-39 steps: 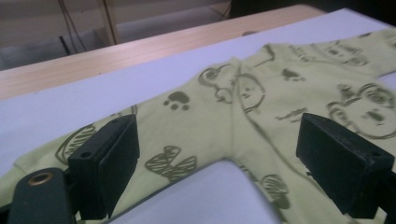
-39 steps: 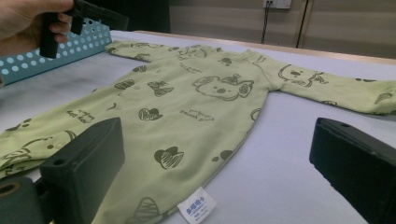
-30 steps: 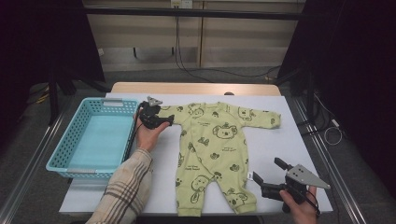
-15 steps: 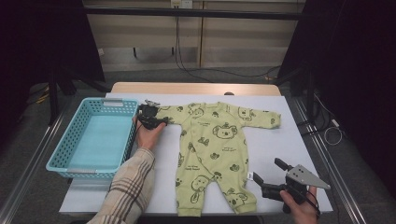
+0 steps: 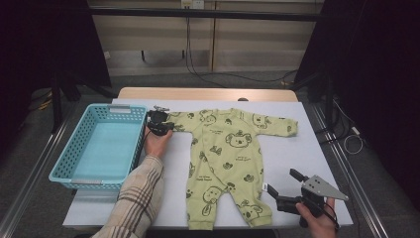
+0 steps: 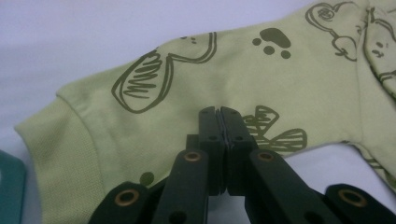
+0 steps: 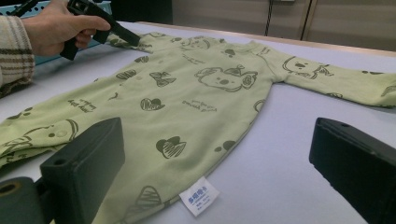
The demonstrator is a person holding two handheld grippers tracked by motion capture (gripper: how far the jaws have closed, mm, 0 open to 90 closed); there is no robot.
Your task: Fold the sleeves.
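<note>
A light green baby romper (image 5: 225, 153) with dark animal prints lies flat on the white table (image 5: 307, 148), arms spread. My left gripper (image 5: 161, 126) is at the tip of the sleeve nearest the basket. In the left gripper view its jaws (image 6: 219, 109) have just been closing and now meet on the sleeve (image 6: 187, 79), with a thin fold of fabric pinched between them. My right gripper (image 5: 282, 180) rests near the table's front edge, beside the romper's right leg. Its jaws stand wide open (image 7: 219, 154) with nothing between them, facing the romper (image 7: 196, 93).
A light blue plastic basket (image 5: 64, 163) stands at the table's left side, close to the left hand. A small white label (image 7: 198, 196) sticks out of the romper's side seam near the right gripper. Metal rails run along both sides of the table.
The left gripper's jaws have closed on the sleeve end, and the hand shifted only slightly. The right gripper has stayed where it was.
</note>
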